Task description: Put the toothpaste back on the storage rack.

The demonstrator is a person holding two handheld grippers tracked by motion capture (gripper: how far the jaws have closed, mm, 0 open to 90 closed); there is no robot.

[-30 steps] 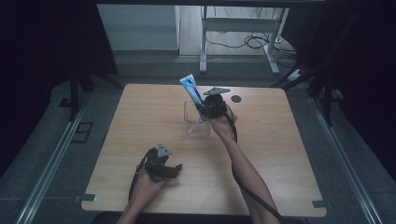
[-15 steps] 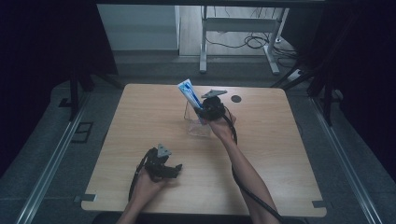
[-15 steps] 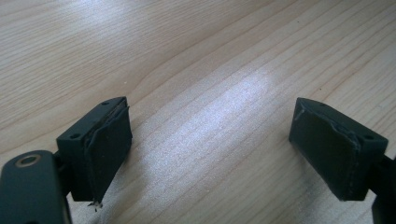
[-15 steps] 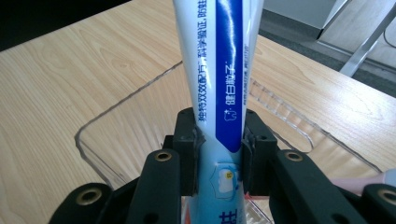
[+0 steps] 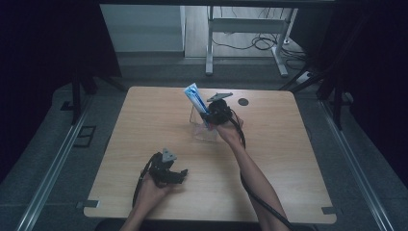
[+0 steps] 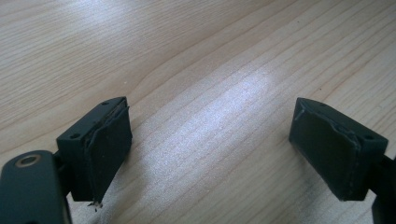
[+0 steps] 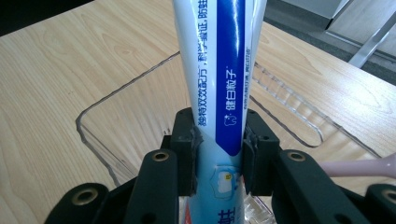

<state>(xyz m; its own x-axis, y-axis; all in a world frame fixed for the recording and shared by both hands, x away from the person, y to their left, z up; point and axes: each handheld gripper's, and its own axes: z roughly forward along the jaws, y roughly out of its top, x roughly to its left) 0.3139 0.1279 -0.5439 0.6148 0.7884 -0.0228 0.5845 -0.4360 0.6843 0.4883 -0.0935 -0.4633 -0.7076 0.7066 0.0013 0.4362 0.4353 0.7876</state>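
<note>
- High view: a tube (image 5: 195,97) is held tilted over a clear box (image 5: 204,129) by the right gripper (image 5: 215,114); the left gripper (image 5: 175,174) is rested on the table (image 5: 288,144).
- Left gripper view: jaws are spread wide (nothing between them).
- Right gripper view: the tube (image 7: 219,84) is clamped between both pads, which have just eased slightly.

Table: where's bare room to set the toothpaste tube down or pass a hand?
Free: the table right of the right forearm, the far-left corner, and the wood between the left gripper and the clear tray. Crowded: the tray itself, where the right gripper grips the toothpaste tube, with a black disc just beyond.
</note>
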